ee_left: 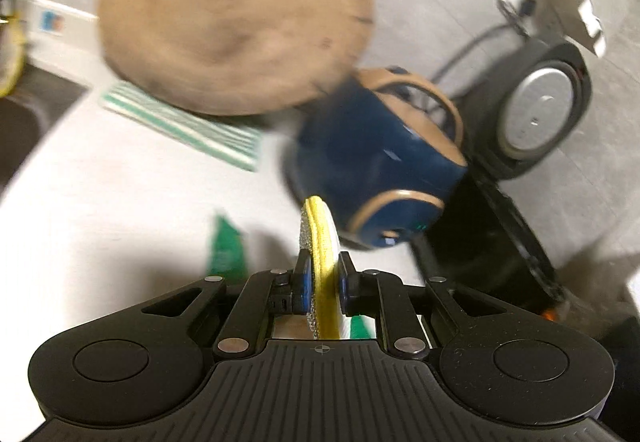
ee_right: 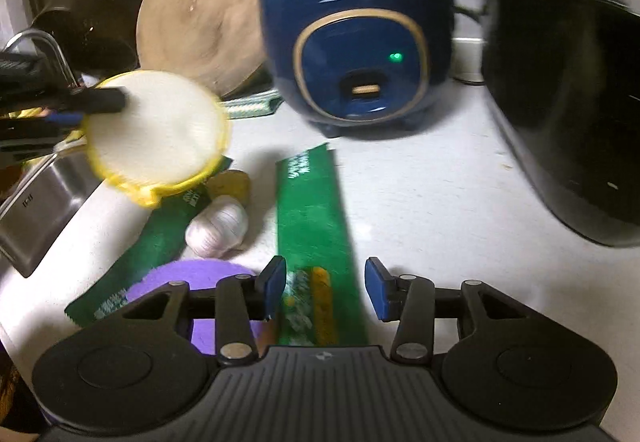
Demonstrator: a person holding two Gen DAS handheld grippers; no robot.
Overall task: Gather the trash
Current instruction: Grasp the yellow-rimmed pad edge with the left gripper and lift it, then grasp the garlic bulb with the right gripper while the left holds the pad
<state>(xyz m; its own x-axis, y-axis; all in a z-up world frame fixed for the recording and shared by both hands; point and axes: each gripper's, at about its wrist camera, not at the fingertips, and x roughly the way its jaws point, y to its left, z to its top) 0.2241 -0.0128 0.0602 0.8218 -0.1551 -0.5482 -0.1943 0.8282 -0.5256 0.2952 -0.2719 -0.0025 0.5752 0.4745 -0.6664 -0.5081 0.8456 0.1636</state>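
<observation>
- Gripping the yellow-rimmed scrub pad (ee_left: 318, 250) edge-on, the left gripper (ee_left: 323, 282) carries it above the counter (ee_right: 420, 202).
- Right gripper (ee_right: 326, 284) gapes empty over the green wrapper (ee_right: 312, 210) — lower squarely, pinch its middle.

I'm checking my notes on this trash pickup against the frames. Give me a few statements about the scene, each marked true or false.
1. The left tool is shut on the yellow-rimmed pad. True.
2. The right tool grips the purple disc. False: it is open, with the long green wrapper lying on the counter between its fingers.
3. The blue cooker shows a green light. True.
4. The garlic bulb sits inside the sink. False: it lies on the counter beside a second green wrapper.
5. A round wooden board stands behind the cooker, to its left. True.
</observation>
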